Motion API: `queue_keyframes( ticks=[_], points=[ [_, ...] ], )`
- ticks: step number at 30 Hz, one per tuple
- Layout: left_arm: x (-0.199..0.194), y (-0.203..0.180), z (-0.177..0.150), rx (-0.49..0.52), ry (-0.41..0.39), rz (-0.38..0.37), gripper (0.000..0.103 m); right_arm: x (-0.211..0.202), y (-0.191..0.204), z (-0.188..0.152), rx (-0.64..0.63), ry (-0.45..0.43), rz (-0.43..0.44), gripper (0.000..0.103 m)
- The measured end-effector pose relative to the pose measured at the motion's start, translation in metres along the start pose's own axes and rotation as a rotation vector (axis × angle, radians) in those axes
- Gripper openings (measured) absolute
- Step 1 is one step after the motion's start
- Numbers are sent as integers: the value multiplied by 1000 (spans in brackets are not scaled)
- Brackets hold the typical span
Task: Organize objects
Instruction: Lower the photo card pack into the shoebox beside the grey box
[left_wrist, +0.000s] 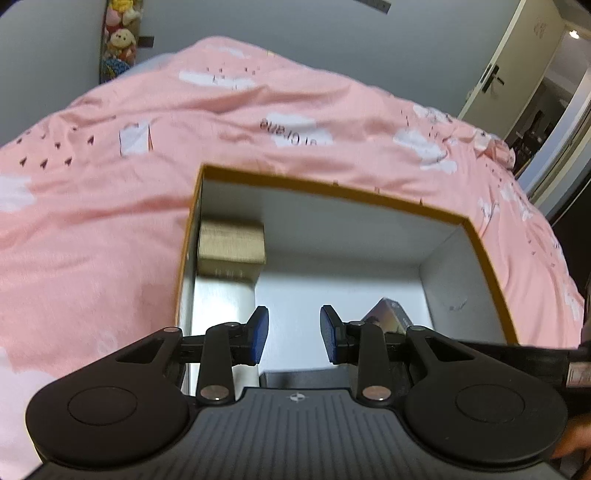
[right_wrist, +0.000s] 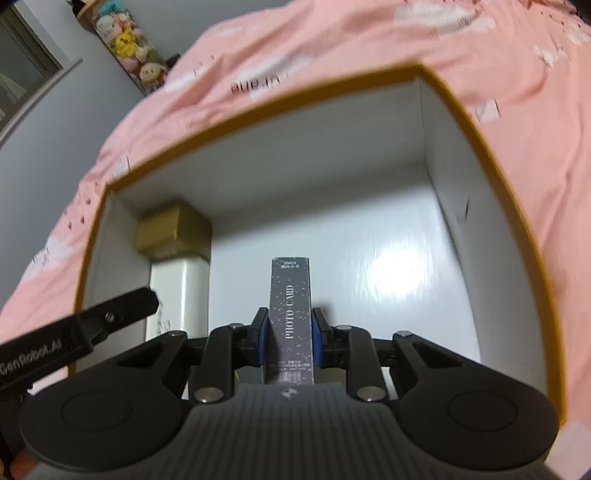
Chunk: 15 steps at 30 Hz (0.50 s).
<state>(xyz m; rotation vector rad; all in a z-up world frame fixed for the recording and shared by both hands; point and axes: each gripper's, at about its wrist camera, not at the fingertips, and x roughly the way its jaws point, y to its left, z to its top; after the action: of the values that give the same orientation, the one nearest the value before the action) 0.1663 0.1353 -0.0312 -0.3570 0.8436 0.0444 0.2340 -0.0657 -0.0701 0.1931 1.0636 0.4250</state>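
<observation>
An open box with an orange rim (left_wrist: 332, 190) and white inside lies on a pink bed; it also shows in the right wrist view (right_wrist: 258, 110). My right gripper (right_wrist: 290, 339) is shut on a dark "PHOTO CARD" box (right_wrist: 291, 317), held upright over the box floor. That card box shows partly in the left wrist view (left_wrist: 388, 319). My left gripper (left_wrist: 294, 334) is open and empty above the box's near part. A tan small box (left_wrist: 232, 242) sits in the far left corner, on a white box (right_wrist: 181, 291).
The pink bedspread (left_wrist: 92, 229) with white clouds surrounds the box. Plush toys (left_wrist: 120, 33) hang at the back left wall. A door (left_wrist: 495, 74) stands at the right. Part of the left gripper (right_wrist: 110, 314) reaches in at the left of the right wrist view.
</observation>
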Motion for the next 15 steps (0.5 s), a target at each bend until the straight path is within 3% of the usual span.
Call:
queue_keyframes(
  ticks=[7,15],
  points=[
    [1,2,14,-25,-40,8,35,-1,3,34,28,-60,63,24],
    [9,12,17,-50,-42,1,35,32,8,51,93,-21,110,24]
  ],
)
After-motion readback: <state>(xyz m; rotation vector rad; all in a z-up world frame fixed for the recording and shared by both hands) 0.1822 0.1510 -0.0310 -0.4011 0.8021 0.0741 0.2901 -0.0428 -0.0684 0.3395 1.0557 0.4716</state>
